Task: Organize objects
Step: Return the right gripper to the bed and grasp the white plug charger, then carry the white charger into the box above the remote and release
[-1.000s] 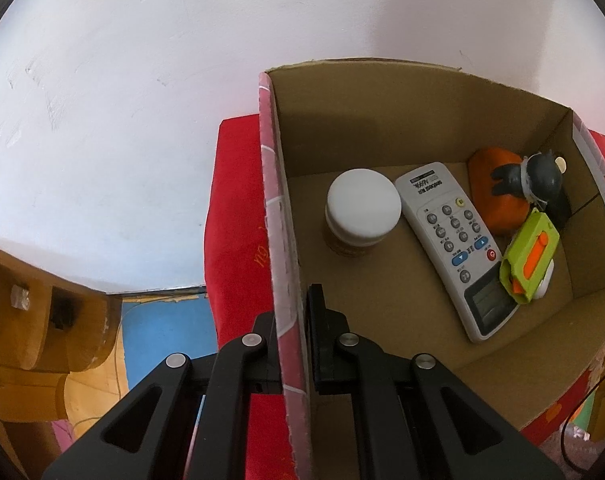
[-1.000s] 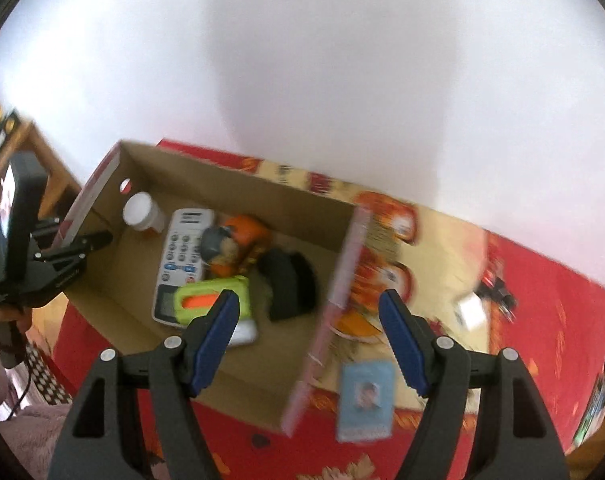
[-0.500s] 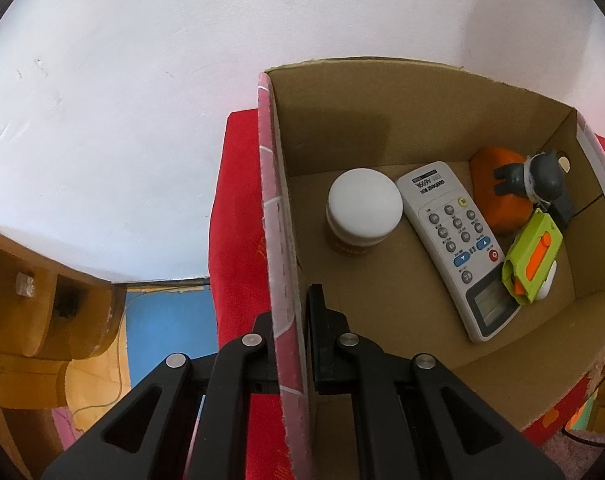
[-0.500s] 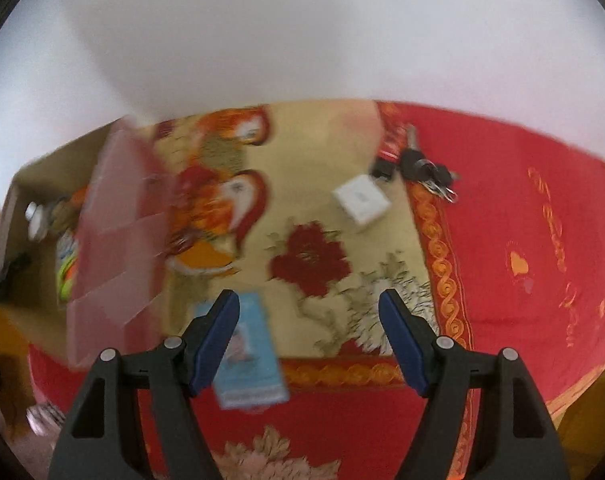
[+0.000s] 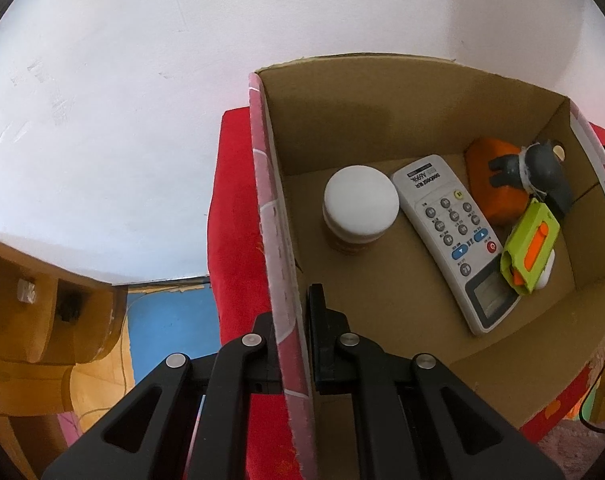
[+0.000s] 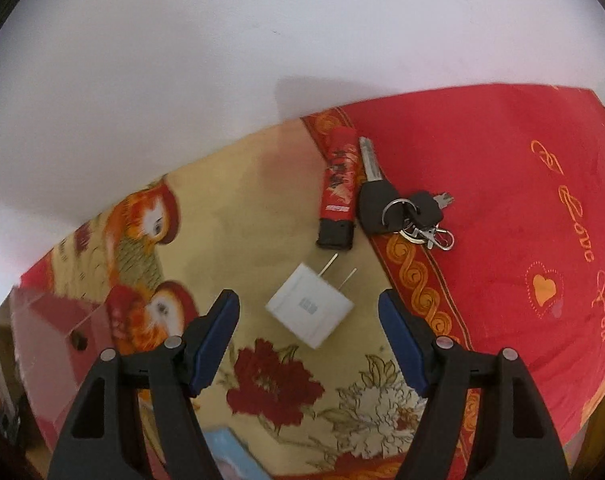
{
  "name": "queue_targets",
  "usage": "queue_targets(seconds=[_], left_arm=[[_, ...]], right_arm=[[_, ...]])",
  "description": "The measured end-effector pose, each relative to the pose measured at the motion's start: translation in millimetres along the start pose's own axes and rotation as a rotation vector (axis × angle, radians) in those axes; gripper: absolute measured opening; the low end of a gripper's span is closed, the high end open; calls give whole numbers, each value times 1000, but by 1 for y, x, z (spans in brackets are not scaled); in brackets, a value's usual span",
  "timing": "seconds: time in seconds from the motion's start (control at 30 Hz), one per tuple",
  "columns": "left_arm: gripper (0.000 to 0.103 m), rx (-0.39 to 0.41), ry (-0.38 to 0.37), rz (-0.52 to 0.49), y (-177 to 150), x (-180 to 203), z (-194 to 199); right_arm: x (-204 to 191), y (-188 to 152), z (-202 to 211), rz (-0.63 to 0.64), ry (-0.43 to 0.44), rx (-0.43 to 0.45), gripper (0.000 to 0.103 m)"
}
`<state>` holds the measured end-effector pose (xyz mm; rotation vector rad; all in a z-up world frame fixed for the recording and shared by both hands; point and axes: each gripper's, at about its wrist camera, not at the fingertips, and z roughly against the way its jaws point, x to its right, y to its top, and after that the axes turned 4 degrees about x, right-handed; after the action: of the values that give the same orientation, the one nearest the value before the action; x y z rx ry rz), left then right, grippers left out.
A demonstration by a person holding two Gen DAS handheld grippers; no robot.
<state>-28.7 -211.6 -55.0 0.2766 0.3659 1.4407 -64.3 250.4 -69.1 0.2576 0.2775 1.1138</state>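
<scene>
- Left gripper (image 5: 298, 320): jaws clamped on the pink-printed side wall of the brown cardboard box (image 5: 362, 120), which holds a white-lidded jar (image 5: 360, 206) and a white remote control (image 5: 452, 236).
- Right gripper (image 6: 308, 340): jaws wide apart above the white square plug adapter (image 6: 308, 310), which lies on the red floral tablecloth (image 6: 502, 184) near a black key bunch (image 6: 402, 208).

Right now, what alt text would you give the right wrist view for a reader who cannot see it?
The open right gripper hovers over a white plug adapter lying between its blue fingertips on a red and yellow patterned cloth. Beyond it lie a red lighter and a bunch of keys; a box wall shows at far left.
</scene>
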Motion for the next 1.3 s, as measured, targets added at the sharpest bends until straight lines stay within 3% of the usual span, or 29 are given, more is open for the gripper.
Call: queue_targets(seconds=[0.03,0.1,0.17,0.5,0.7,1.03,1.13,1.3], left_arm=[[9,0,-7,-2,0,1,0],[9,1,-15,-3,0,3,0],[9,3,-21,-8,1,5,1],[9,7,-39,-35,6,18,1],[9,10,-44,-39,9,26,1],[9,10,-44,-36,10,32,4],[9,11,-44,-35,13,38,4],[9,12,-45,-32,17,36,2]], right_arm=[[0,-1,-2,-4,-13,-4,72],[-4,-3,-2,16,-83,21,63],[-3,-6,1,9,-87,38,45],[11,-29,18,-12,-73,70,45],[-1,-52,52,77,-17,102,45],[-89,-75,124,362,178,172,45],[-125,-71,131,455,250,142,45],[-173,-101,131,629,325,72,45]])
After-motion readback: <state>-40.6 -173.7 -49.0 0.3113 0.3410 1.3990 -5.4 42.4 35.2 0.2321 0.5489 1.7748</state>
